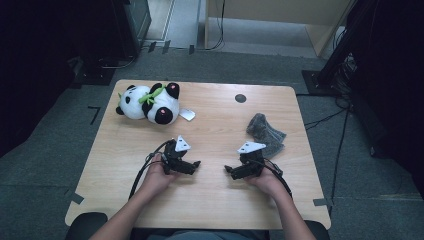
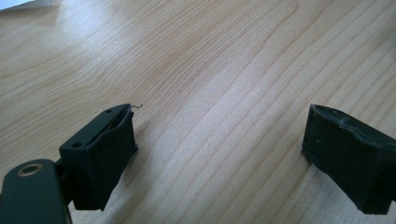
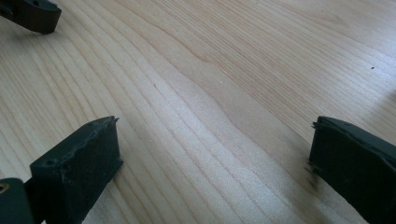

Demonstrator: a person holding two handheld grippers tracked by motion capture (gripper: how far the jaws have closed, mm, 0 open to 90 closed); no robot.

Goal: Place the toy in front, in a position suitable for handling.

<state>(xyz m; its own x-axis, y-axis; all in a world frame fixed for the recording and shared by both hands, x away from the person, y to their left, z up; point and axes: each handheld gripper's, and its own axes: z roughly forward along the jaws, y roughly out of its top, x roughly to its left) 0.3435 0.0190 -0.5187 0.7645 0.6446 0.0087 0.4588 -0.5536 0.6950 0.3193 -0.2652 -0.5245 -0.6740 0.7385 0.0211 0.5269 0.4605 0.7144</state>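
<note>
Held low over the near half of the wooden counter (image 1: 215, 195): left tongs (image 1: 192, 166) and right tongs (image 1: 231, 171), tips turned toward each other, a bare strip of wood between them. Both gaping wide, nothing between the jaws of either. From the high view alone: a plush panda (image 1: 150, 103) lying on its side, well beyond the left tongs and off to their left, a white tag (image 1: 187, 114) touching it; a crumpled grey cloth (image 1: 266, 132) just beyond the right tongs, apart from them. Also a small dark round spot (image 1: 240, 98) far past both. Along the left tongs (image 2: 219, 135): black padded jaws set far apart, close above wood grain. Along the right tongs (image 3: 212, 149): the same wide gap, plus the dark tip of the other tongs at the upper left corner.
</note>
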